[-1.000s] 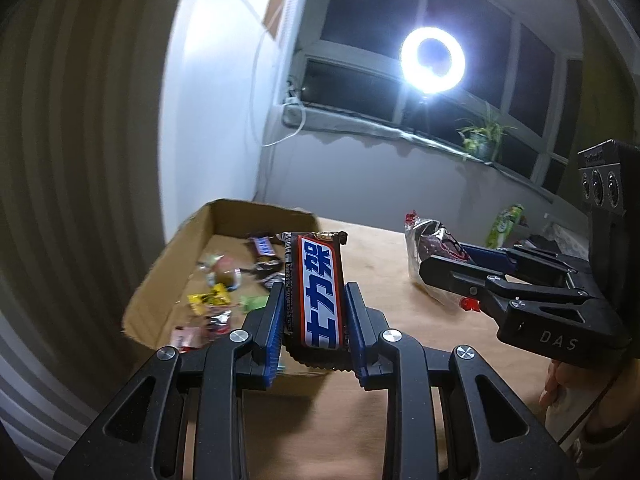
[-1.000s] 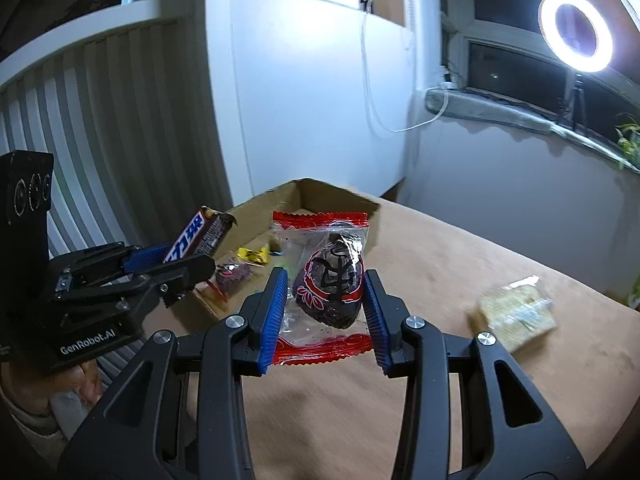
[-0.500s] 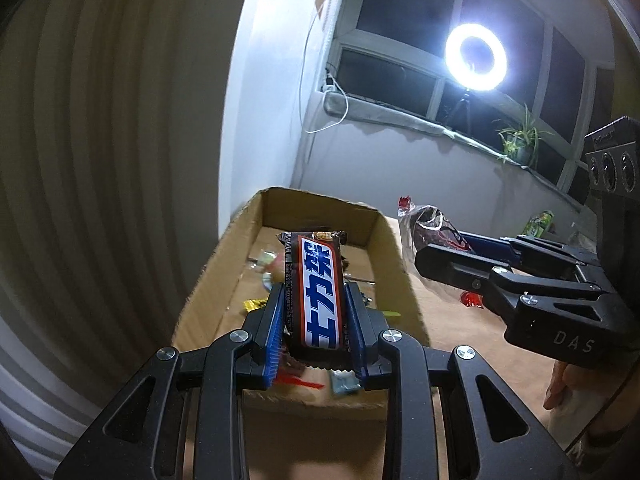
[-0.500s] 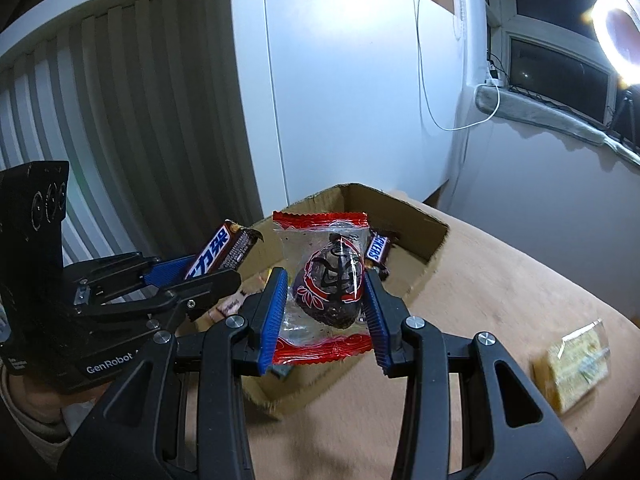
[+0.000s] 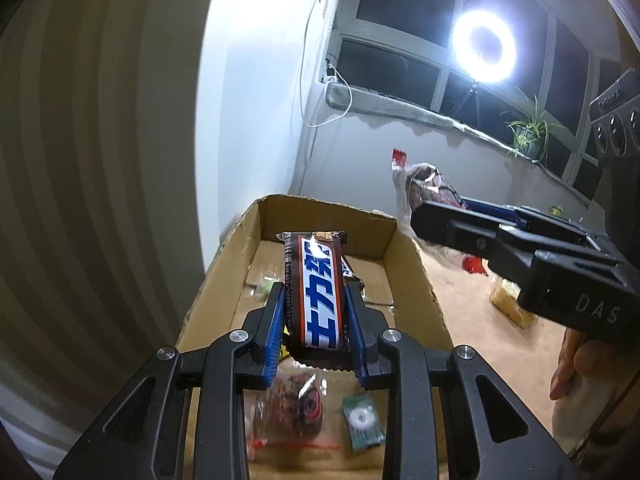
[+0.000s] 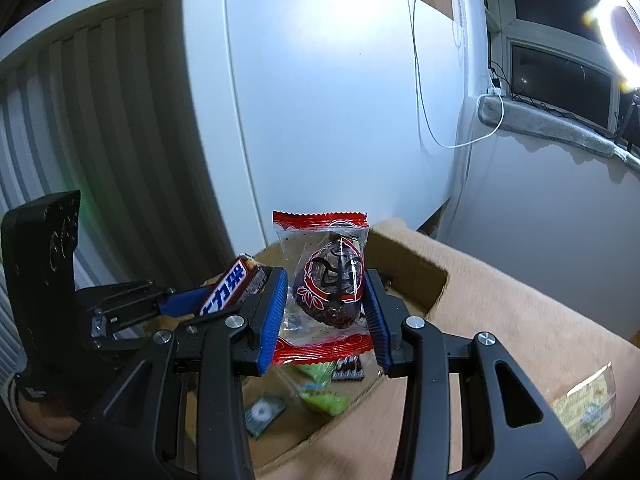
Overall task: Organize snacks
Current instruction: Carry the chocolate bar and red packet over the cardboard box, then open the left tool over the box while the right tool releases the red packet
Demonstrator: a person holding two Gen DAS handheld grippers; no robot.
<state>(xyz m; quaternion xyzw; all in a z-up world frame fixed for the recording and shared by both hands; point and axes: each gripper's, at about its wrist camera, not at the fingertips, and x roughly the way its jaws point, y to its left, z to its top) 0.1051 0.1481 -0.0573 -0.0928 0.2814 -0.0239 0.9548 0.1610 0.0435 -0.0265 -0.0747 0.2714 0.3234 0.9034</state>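
My left gripper (image 5: 315, 312) is shut on a brown, white and blue chocolate bar (image 5: 318, 294) and holds it above the open cardboard box (image 5: 416, 276). My right gripper (image 6: 326, 308) is shut on a clear, red-edged packet with a dark egg-shaped snack (image 6: 326, 286), over the box's near corner (image 6: 416, 276). Each gripper shows in the other's view: the right one (image 5: 424, 210) with its packet (image 5: 420, 184), the left one (image 6: 240, 282) with the bar (image 6: 230, 286).
Several wrapped snacks lie in the box, among them a dark packet (image 5: 298, 400) and a green one (image 5: 362, 420). A yellowish packet (image 6: 584, 404) lies on the wooden table (image 6: 520, 320) at the right. White wall and ribbed panel stand behind the box.
Both grippers have moved toward and over the box with their snacks still held. The box now fills the lower middle of both views.
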